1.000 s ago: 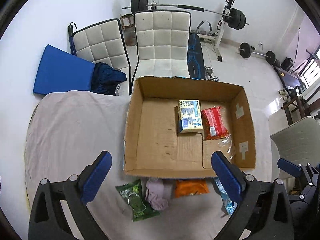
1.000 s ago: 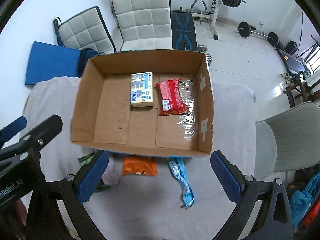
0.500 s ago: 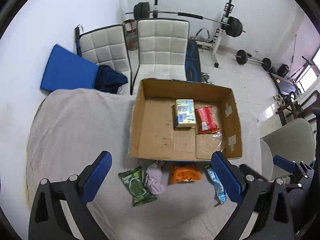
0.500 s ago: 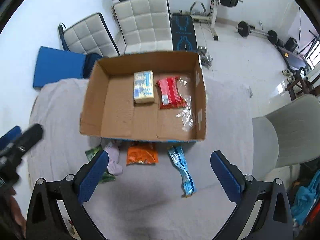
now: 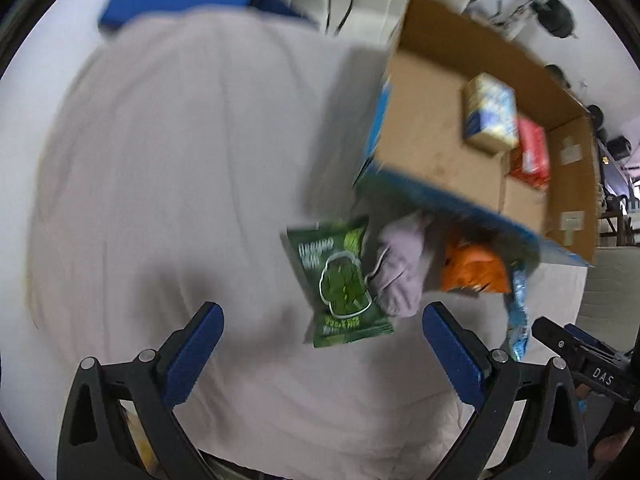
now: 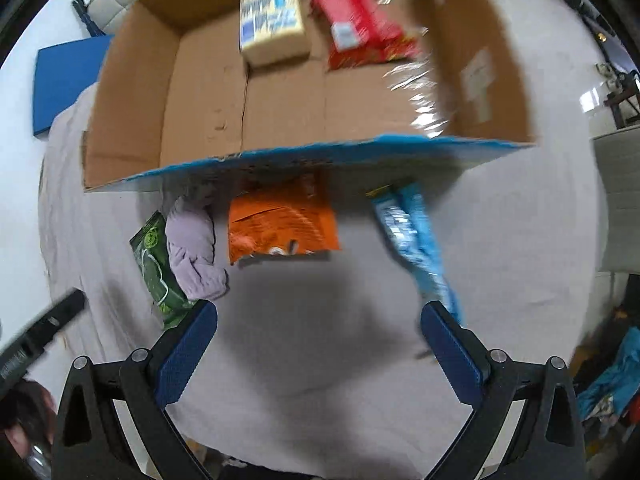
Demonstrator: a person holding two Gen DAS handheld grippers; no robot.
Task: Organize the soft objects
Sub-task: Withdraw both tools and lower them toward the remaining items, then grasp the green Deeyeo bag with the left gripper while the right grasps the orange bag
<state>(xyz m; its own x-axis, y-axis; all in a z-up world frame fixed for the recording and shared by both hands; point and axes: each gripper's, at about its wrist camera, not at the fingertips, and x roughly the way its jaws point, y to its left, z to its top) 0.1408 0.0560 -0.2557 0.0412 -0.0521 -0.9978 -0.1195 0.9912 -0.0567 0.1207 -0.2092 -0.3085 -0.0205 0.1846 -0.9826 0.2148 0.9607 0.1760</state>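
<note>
The left tool (image 5: 322, 334) is spread wide with nothing between its fingers, low in the frame over the cloth-covered surface (image 5: 160, 160). Just above it lie a green packet (image 5: 340, 280) and a lilac cloth (image 5: 400, 272). The right tool (image 6: 318, 334) is also spread and bare, below an orange packet (image 6: 280, 224) and a blue wrapper (image 6: 416, 240), all in front of the cardboard box (image 6: 280, 104).

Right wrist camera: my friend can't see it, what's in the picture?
The open right tool hangs over a cloth-covered table, empty. Ahead lie an orange packet, blue packet, lilac cloth and green packet beside a cardboard box.
</note>
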